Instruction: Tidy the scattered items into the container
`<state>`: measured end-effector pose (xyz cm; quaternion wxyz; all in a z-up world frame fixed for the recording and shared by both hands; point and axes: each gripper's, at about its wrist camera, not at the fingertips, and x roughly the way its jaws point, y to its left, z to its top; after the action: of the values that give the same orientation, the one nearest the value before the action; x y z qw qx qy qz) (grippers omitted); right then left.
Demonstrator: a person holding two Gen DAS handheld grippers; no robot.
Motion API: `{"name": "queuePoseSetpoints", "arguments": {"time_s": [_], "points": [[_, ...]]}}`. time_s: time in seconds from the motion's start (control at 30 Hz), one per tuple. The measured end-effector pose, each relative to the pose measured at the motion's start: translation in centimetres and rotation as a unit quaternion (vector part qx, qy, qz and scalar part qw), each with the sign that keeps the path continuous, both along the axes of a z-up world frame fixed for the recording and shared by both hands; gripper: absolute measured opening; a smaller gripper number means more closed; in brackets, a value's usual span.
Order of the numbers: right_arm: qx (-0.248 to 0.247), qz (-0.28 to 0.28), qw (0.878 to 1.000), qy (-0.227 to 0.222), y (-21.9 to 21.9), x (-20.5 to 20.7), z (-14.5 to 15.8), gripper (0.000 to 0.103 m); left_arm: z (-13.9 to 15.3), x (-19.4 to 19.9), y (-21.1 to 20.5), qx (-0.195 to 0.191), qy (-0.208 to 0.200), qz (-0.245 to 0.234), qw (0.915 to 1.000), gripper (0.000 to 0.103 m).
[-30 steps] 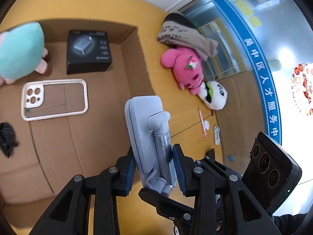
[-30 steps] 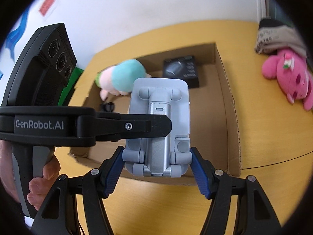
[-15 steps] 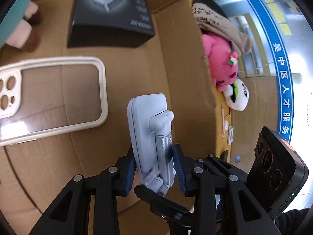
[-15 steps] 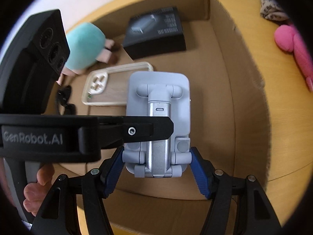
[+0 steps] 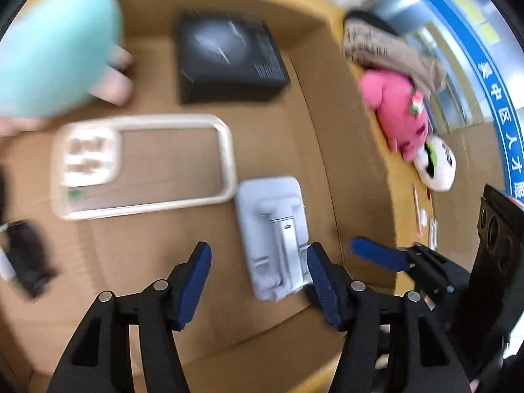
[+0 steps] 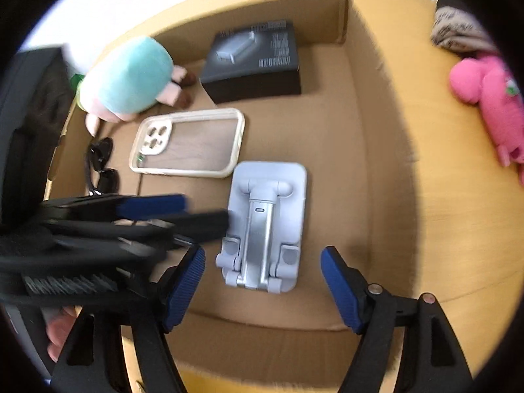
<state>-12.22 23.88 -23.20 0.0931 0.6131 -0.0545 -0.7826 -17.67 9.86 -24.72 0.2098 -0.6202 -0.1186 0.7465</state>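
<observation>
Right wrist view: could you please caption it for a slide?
Open right gripper above grey phone stand lying in cardboard box.

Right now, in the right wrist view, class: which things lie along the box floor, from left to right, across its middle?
Black sunglasses → phone case → grey phone stand → right-hand wall of the cardboard box.

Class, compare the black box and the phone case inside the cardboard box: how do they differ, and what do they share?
The black box is dark and solid; the phone case is cream-rimmed with a see-through back. The black box stands tall and lies further back; the phone case lies flat, nearer the grey stand. Both rest on the cardboard box floor.
</observation>
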Motion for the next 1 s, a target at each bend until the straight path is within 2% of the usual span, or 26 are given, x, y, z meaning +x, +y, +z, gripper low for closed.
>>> {"name": "queuePoseSetpoints", "arguments": {"time_s": [0.07,0.13,0.23,0.27,0.4,0.5,0.67,1.0], "points": [[0.010,-0.004,1.000,0.021,0.4,1.0,2.4,0.076,3.0,1.7,-2.1,-0.028,0.046,0.025,0.9982,0.078],[0.044,0.004,0.997,0.059,-0.3,2.1,5.5,0.076,6.1,3.8,-4.3,-0.064,0.094,0.054,0.9921,0.080],[0.045,0.014,0.992,0.118,-1.6,3.3,10.1,0.078,10.7,7.5,-7.8,-0.119,0.155,0.106,0.9750,0.091],[0.045,0.019,0.989,0.141,-2.3,4.0,12.0,0.078,12.4,9.0,-8.7,-0.133,0.173,0.124,0.9679,0.098],[0.043,0.025,0.980,0.195,-4.7,5.9,16.7,0.080,17.0,13.4,-11.6,-0.164,0.229,0.156,0.9468,0.102],[0.054,0.023,0.975,0.216,-5.6,7.6,18.9,0.080,19.5,15.9,-12.2,-0.179,0.259,0.158,0.9361,0.102],[0.058,0.017,0.969,0.238,-6.1,10.3,21.4,0.080,22.2,19.2,-12.3,-0.174,0.287,0.169,0.9267,0.102],[0.069,0.011,0.963,0.262,-6.4,14.4,23.9,0.080,24.6,22.6,-10.5,-0.184,0.312,0.173,0.9159,0.102]]}}
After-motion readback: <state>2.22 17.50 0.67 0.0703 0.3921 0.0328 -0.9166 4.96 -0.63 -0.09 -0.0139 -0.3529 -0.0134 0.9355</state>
